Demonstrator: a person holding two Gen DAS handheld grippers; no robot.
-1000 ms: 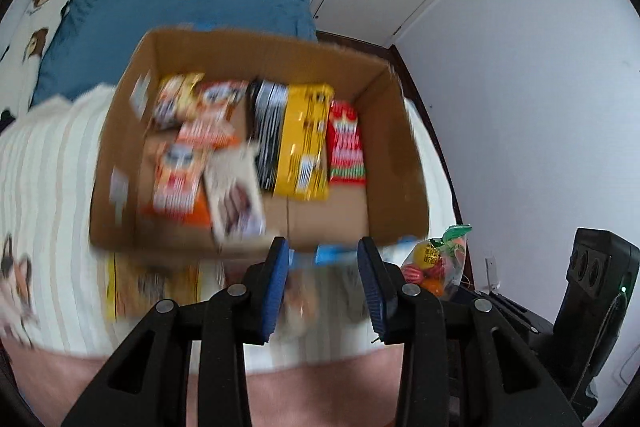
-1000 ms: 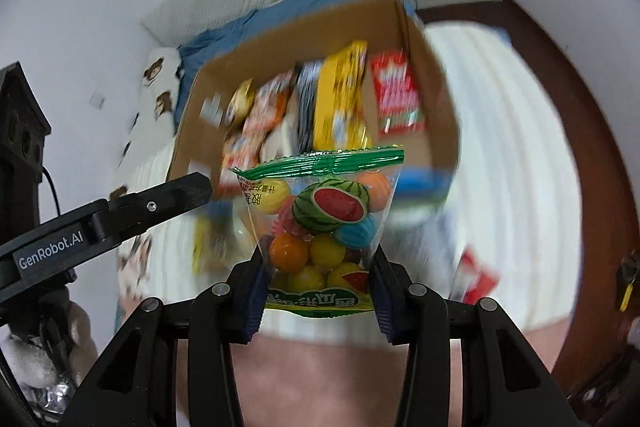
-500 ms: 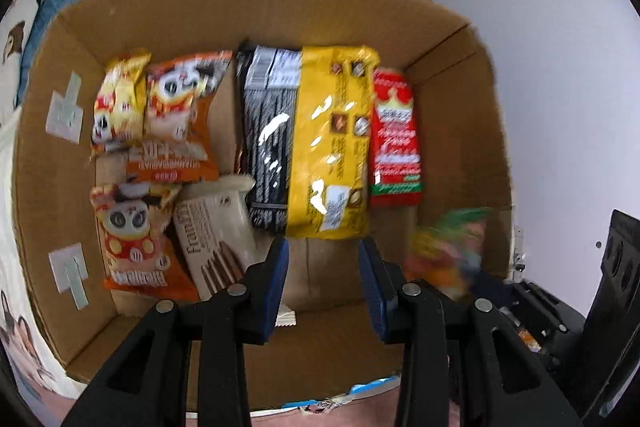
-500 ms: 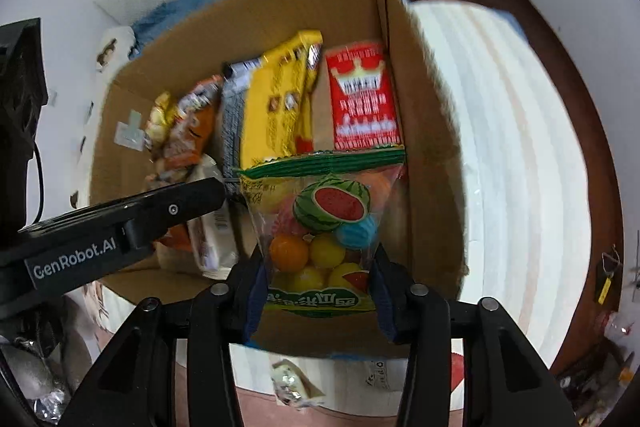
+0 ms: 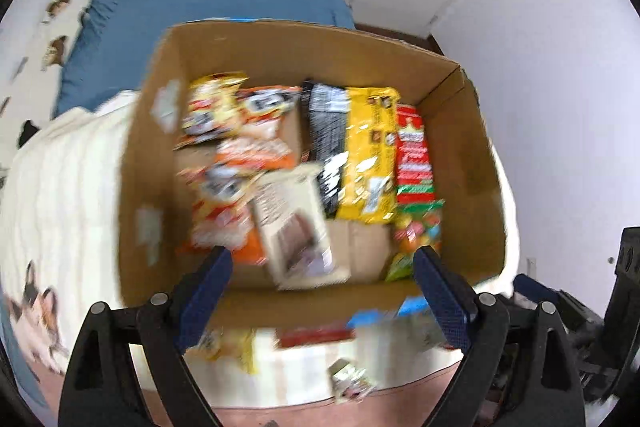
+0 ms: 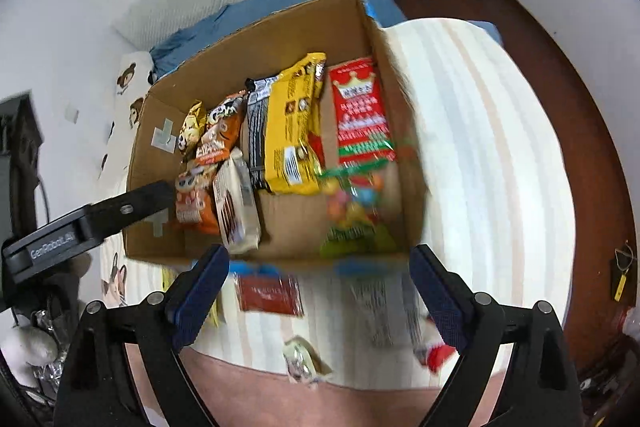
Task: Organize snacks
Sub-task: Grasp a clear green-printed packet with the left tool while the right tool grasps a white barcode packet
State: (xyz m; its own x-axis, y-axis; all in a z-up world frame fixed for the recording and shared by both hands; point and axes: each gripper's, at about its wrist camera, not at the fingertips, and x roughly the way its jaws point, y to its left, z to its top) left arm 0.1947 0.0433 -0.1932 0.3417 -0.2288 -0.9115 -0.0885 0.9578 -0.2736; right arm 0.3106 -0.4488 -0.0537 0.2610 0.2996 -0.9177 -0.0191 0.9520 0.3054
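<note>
— Where do the hand-held grippers stand?
— The right hand-held gripper (image 6: pixel 320 279) and left hand-held gripper (image 5: pixel 322 281) are both opening wide, nothing between their jaws.
— And the fruit candy bag (image 6: pixel 352 211)?
— Inside the cardboard box (image 6: pixel 276 35) on the bed (image 6: pixel 492 155), at its near right corner, below the red packet (image 6: pixel 360 111).

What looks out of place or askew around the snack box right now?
Several packets lie loose on the striped bedspread in front of the cardboard box, not packed. Inside, the candy bag sits blurred near the right corner. Otherwise the snacks lie in rows.
</note>
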